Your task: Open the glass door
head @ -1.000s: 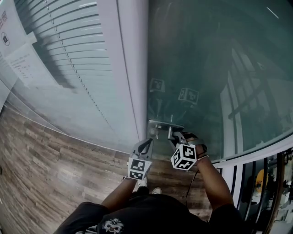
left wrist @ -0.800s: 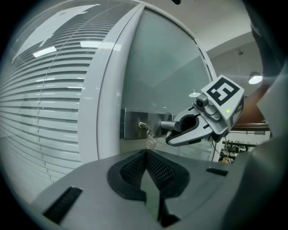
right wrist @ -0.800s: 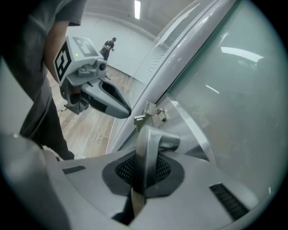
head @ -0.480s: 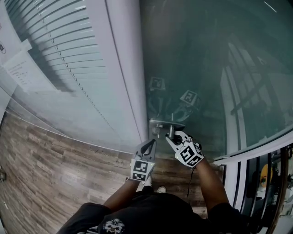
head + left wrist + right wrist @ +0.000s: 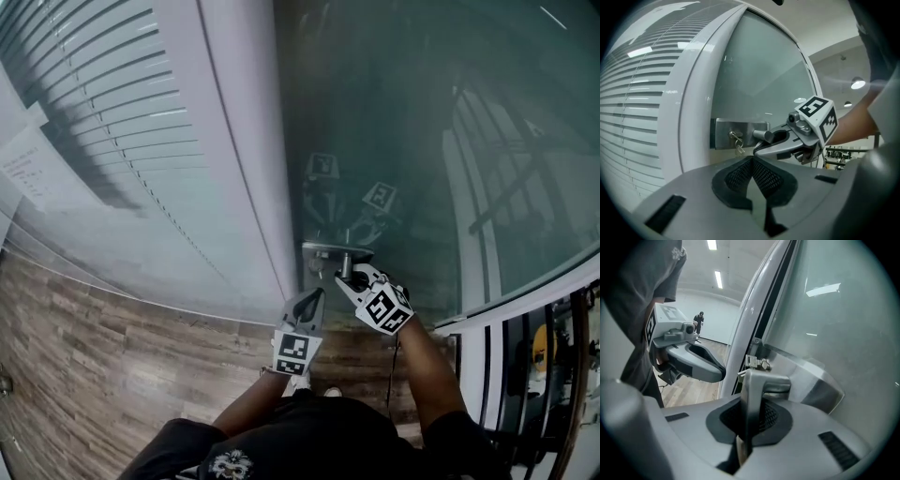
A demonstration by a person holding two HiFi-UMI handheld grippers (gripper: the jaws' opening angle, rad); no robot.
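The frosted glass door carries a steel lock plate at its left edge, with a lever handle and keys hanging from the lock. My right gripper is shut on the handle, and the lever stands between its pads in the right gripper view. My left gripper hovers just left of and below the lock plate. Its jaws are shut on nothing, and it touches neither door nor handle. From the left gripper view, the right gripper hooks round the handle's stub.
A white door frame runs along the door's left edge, with slatted blinds behind glass beyond it. Wooden floor lies below. A white rail and dark equipment sit at the lower right. A distant person stands in the hall.
My right gripper has rolled on the handle and shifted slightly, its marker cube turning. The left gripper has stayed almost where it was.
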